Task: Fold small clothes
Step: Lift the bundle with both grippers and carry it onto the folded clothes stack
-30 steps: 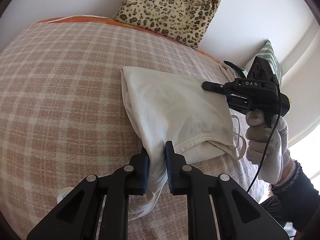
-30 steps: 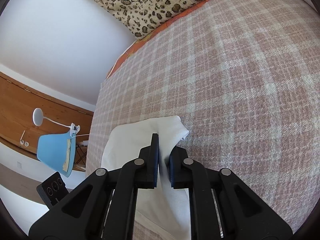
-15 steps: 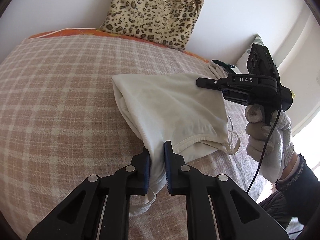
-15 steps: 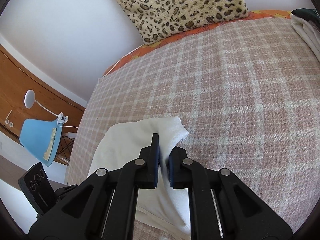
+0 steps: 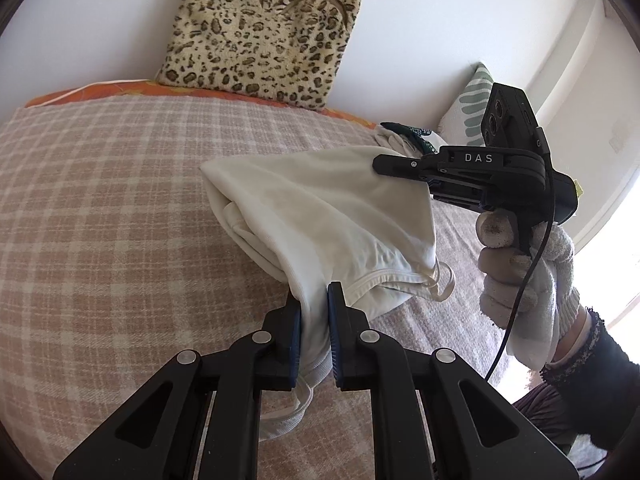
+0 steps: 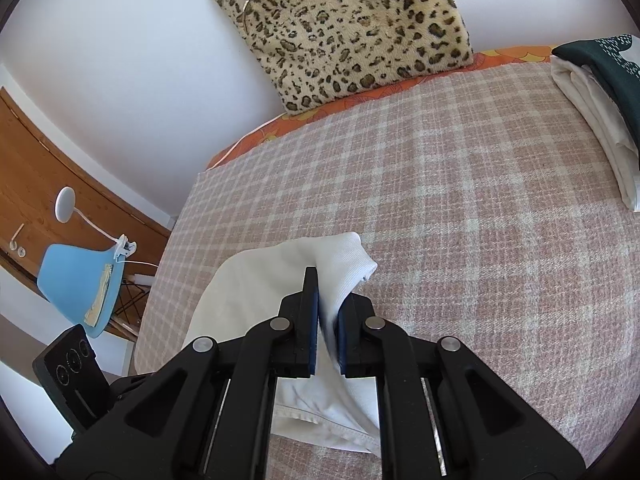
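Lifting is what has changed: the white garment (image 5: pixel 332 220), flatter on the plaid blanket (image 5: pixel 100 208) a second ago, is now raised mid-bed, toward its right edge; the left gripper (image 5: pixel 314 312) is clenched on its hem, the right gripper (image 6: pixel 328 312) on a corner; a fold is judged underway.

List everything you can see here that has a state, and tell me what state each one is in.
white garment: folded over, lifted off the bed, held at two edges.
left gripper: shut on the garment's lower edge.
right gripper: shut on the garment's corner.
plaid blanket: spread flat over the bed.
leopard cushion: propped upright against the wall.
folded clothes: stacked at the bed's far edge.
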